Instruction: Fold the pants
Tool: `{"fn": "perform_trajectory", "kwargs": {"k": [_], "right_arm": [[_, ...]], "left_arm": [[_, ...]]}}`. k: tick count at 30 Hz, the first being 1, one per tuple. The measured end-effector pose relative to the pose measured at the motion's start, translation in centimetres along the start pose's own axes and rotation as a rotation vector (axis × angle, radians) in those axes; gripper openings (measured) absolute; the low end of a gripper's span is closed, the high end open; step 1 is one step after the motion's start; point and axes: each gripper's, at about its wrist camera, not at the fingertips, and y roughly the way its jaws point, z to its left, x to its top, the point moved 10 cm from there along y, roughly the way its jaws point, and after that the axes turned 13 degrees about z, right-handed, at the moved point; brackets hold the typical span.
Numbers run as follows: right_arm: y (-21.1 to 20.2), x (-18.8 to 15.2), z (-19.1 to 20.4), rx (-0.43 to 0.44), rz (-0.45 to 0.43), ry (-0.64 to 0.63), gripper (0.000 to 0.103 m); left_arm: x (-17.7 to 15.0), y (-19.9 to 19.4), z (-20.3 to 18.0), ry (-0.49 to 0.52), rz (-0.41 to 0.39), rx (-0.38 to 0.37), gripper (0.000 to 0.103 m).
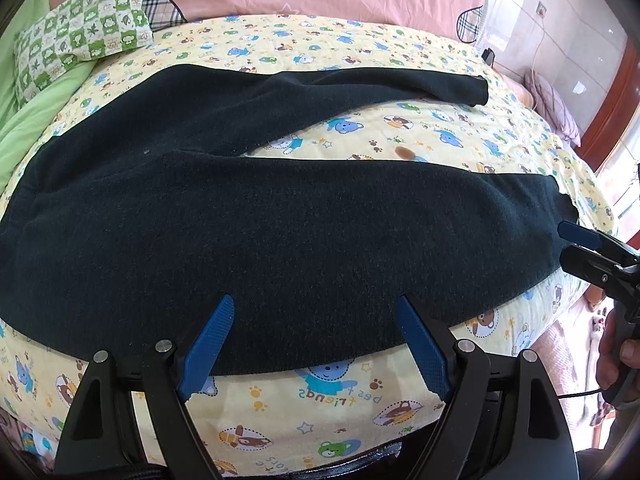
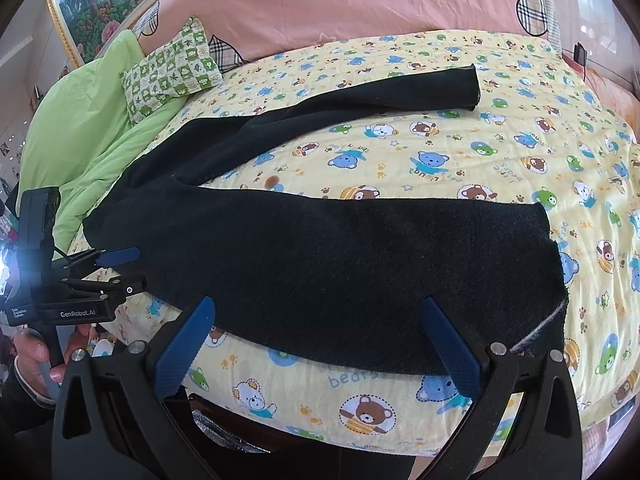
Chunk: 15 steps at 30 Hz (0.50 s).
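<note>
Dark, almost black pants (image 1: pixel 280 220) lie spread flat on the bed, legs apart in a V; they also show in the right wrist view (image 2: pixel 340 264). The waist is at the left, the cuffs at the right. My left gripper (image 1: pixel 316 320) is open, its blue fingers over the near edge of the near leg, close to the waist end. My right gripper (image 2: pixel 320 320) is open over the near edge of the same leg, close to the cuff. Each gripper shows from the side in the other's view, the right gripper (image 1: pixel 576 240) and the left gripper (image 2: pixel 120 268).
The bed has a yellow sheet with cartoon bears (image 2: pixel 440 152). A green checked pillow (image 1: pixel 80 36) and a green blanket (image 2: pixel 80 120) lie at the far left. A pink quilt with plaid hearts (image 2: pixel 360 4) lies along the back. The bed's near edge (image 2: pixel 360 432) is just below my fingers.
</note>
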Motion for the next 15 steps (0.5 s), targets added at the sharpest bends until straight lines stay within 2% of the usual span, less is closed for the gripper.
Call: {"fn": "perform_trajectory", "kwargs": {"k": [15], "right_arm": [[0.1,0.9,-1.1,0.007,-0.01,0.033,0.103]], "left_arm": [[1.2,0.0,-0.2,0.015,0.0,-0.015,0.084]]}}
